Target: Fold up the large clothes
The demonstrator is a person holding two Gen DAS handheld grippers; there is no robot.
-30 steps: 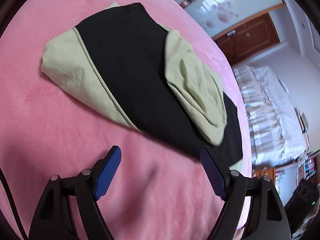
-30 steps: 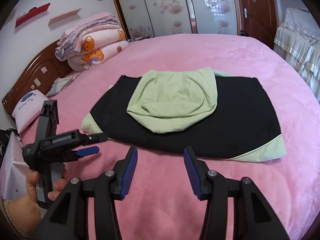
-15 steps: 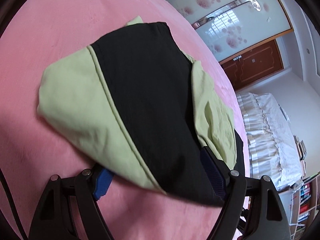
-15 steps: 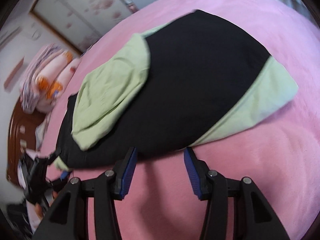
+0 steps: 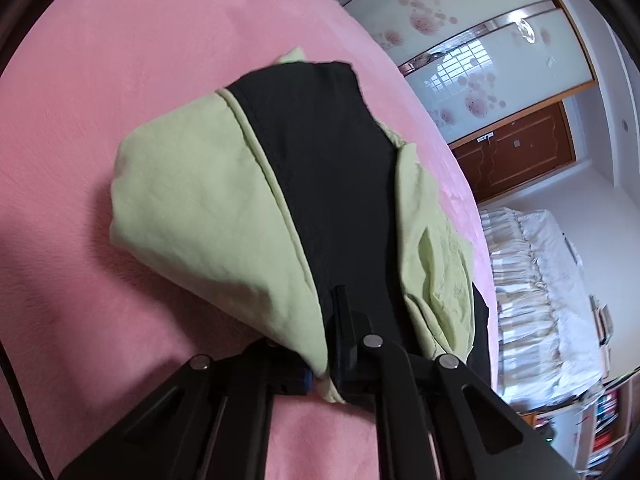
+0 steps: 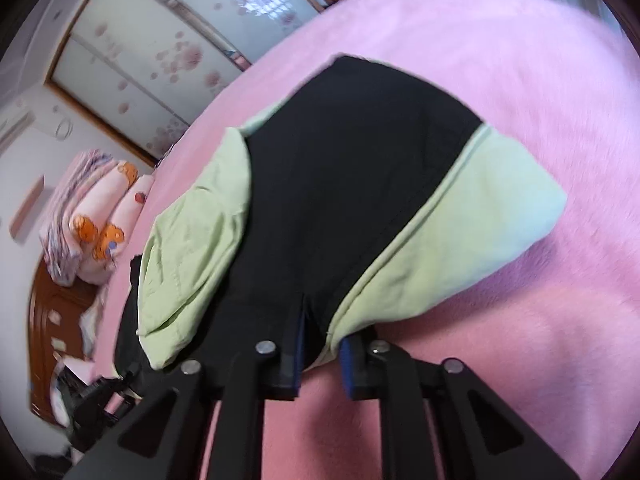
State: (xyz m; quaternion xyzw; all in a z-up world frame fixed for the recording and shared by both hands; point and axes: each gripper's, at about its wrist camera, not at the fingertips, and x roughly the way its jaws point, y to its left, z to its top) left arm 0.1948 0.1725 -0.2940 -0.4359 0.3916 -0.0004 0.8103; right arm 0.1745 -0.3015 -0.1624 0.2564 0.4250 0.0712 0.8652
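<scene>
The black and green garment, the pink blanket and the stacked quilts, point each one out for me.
black and green garment [image 5: 332, 184]: left wrist view, on its black middle panel.
pink blanket [image 6: 520, 80]: right wrist view, on a bare stretch beyond the garment.
stacked quilts [image 6: 92, 216]: right wrist view, on the bear-print fold.

- Garment [image 5: 332, 184]: black body with pale green panels and a pale green hood
- Bed cover [image 5: 100, 80]: plain pink, fuzzy
- Right claw [image 6: 320, 360]: black frame, blue pads
- Left claw [image 5: 324, 360]: black frame
- Sliding doors [image 6: 132, 52]: frosted white with pinkish flower blotches, brown wood frame
- Folded quilts [image 6: 92, 216]: pink and white with orange bear prints
- Door [image 5: 516, 152]: reddish-brown wood
</scene>
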